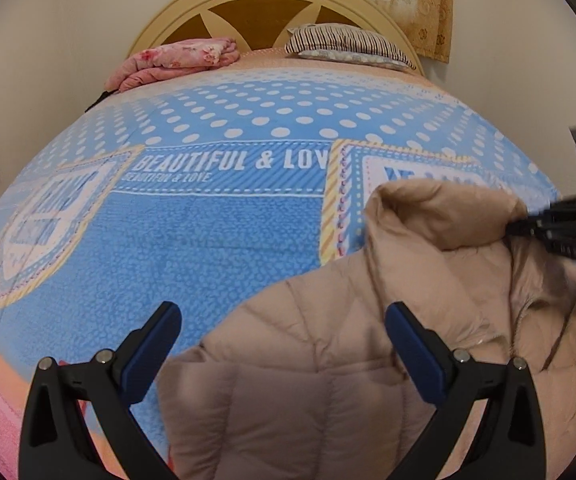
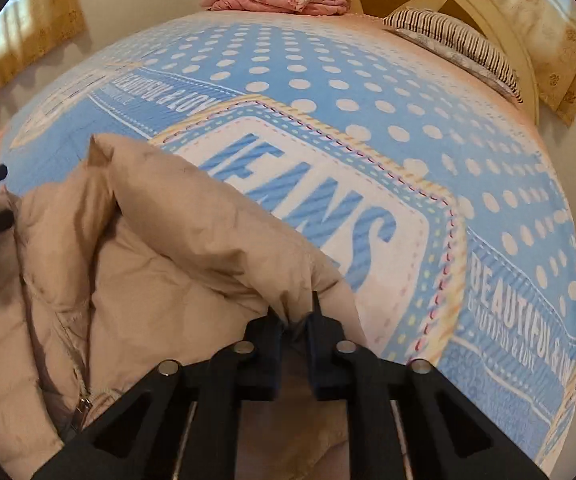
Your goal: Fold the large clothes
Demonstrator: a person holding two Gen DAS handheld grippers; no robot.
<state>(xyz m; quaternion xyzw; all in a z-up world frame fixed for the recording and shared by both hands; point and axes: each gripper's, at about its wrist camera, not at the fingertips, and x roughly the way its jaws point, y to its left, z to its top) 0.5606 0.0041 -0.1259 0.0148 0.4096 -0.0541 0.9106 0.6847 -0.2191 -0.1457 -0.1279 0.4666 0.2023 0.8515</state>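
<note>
- a beige quilted puffer jacket (image 1: 328, 380) lies on the bed (image 1: 216, 240), at the near edge of the blue blanket and toward its right side as the left wrist camera sees it.
- the right gripper (image 2: 294, 312) has its jaws pinched together on a fold of the jacket's fabric (the edge of the collar or a front panel, i cannot tell which), with cloth bunched between the two black fingers.
- from the left wrist view the same right gripper shows at the right edge of the picture, clamped onto the raised beige flap.
- the pinched part stands up as a puffed ridge above the rest of the jacket, over the white patch of the blanket printed "jeans" (image 2: 304, 216).
- the left gripper (image 1: 284, 316) hangs above the jacket's near quilted panel with its jaws spread wide and nothing between the blue pads (image 1: 150, 356).
- the jacket's zipper (image 2: 82, 404) runs along the open front, its metal pull showing at the lower left of the right wrist view.
- at the far end of the bed, against the curved headboard (image 1: 276, 4), a folded pink floral quilt (image 1: 180, 60) sits at the left corner and a striped pillow (image 1: 348, 46) at the right, both well apart from the jacket.
- patterned curtains (image 1: 416, 0) hang behind the headboard.
</note>
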